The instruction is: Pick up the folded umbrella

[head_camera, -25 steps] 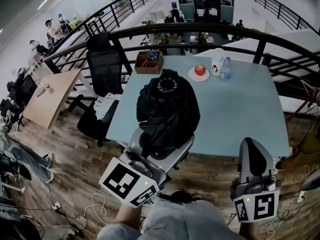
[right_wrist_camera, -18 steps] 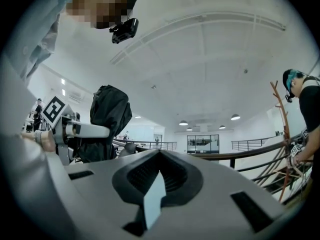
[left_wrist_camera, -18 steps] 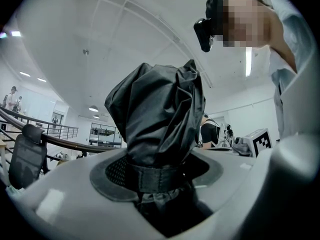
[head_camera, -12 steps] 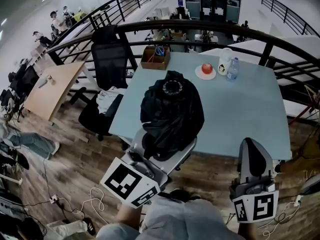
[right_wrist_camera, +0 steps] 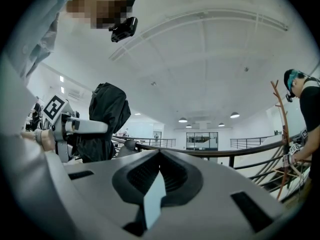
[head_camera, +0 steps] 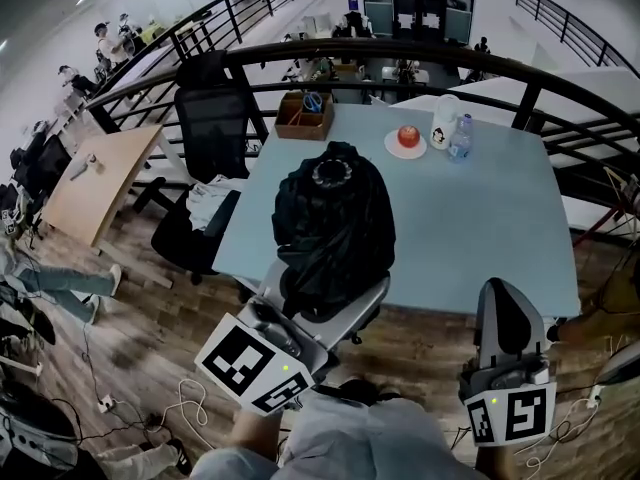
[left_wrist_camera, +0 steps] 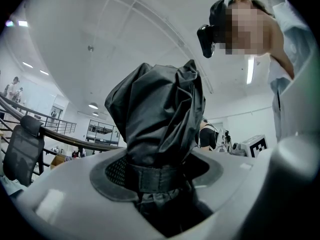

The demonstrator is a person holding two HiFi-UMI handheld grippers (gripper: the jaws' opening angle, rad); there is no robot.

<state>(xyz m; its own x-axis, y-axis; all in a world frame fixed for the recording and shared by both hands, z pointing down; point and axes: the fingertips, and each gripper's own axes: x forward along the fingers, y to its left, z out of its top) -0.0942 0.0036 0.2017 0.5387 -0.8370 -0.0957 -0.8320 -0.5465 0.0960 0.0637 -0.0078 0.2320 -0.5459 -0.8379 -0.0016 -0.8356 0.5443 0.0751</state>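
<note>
The folded umbrella (head_camera: 325, 223) is a black bundle of crumpled fabric with a round ribbed end facing up, held in the air in front of the table's near edge. My left gripper (head_camera: 322, 298) is shut on its lower part. In the left gripper view the umbrella (left_wrist_camera: 157, 119) rises from between the jaws, with its strap (left_wrist_camera: 155, 176) just above them. My right gripper (head_camera: 510, 320) stands low at the right, pointing up, shut and empty. The right gripper view shows that gripper (right_wrist_camera: 157, 180) with jaws together, and the umbrella (right_wrist_camera: 106, 121) off to its left.
The pale blue table (head_camera: 480, 228) carries a wooden box (head_camera: 305, 115), a plate with an apple (head_camera: 405, 139), a white mug (head_camera: 441, 123) and a bottle (head_camera: 460, 140) along its far side. A black chair (head_camera: 205, 133) stands left of it. A dark railing (head_camera: 520, 78) runs behind.
Both grippers and the umbrella keep their places. Only the head view has shifted a little.
</note>
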